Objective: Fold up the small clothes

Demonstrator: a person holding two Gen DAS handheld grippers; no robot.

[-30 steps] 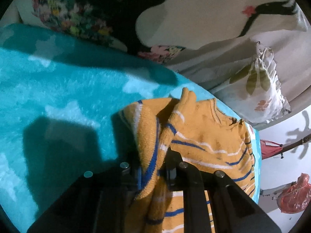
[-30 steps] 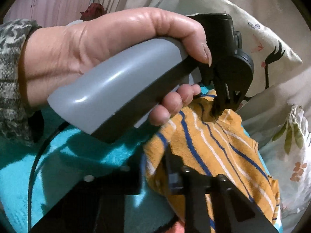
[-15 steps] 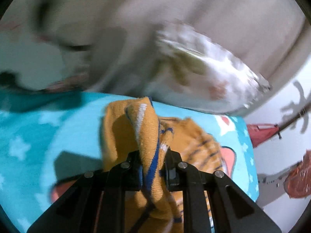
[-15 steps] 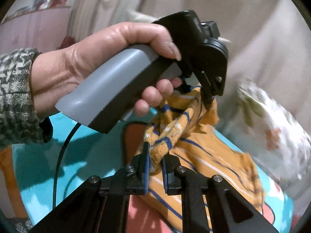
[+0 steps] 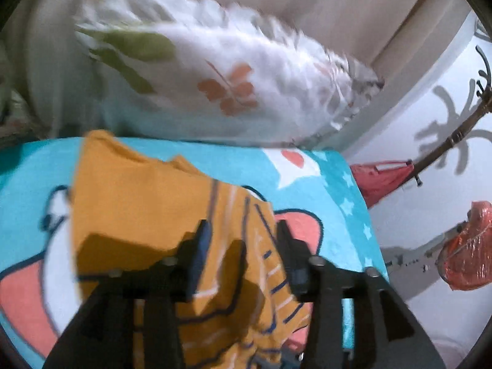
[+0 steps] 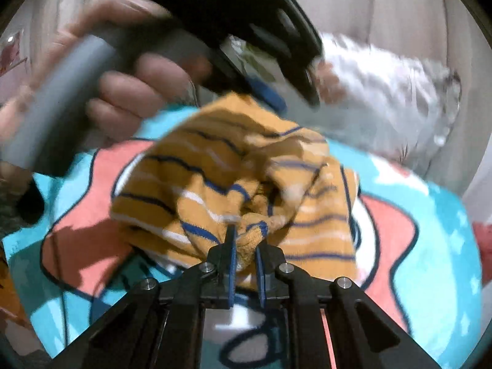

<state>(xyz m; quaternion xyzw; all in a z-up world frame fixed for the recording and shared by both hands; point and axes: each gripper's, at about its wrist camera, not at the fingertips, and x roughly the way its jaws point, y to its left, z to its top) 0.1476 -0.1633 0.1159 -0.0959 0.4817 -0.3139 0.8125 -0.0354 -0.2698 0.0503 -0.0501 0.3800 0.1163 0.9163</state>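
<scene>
A small orange sweater (image 5: 147, 209) with blue and white stripes lies bunched on a turquoise cartoon blanket (image 5: 310, 184). In the left wrist view my left gripper (image 5: 243, 233) is open just above the sweater, nothing between its fingers. In the right wrist view my right gripper (image 6: 246, 240) is shut on a fold of the sweater's (image 6: 240, 184) ribbed edge. The left gripper and the hand holding it (image 6: 132, 89) sit over the sweater's far edge. The frames are blurred by motion.
A white floral pillow (image 5: 233, 77) lies at the blanket's far edge, against beige fabric. The blanket's right edge (image 5: 363, 215) drops toward a white wall with red bags (image 5: 467, 249) and a coat stand.
My left gripper has opened and let go of the sweater fold it held. The sweater has dropped flatter on the blanket. My right gripper still grips its fold.
</scene>
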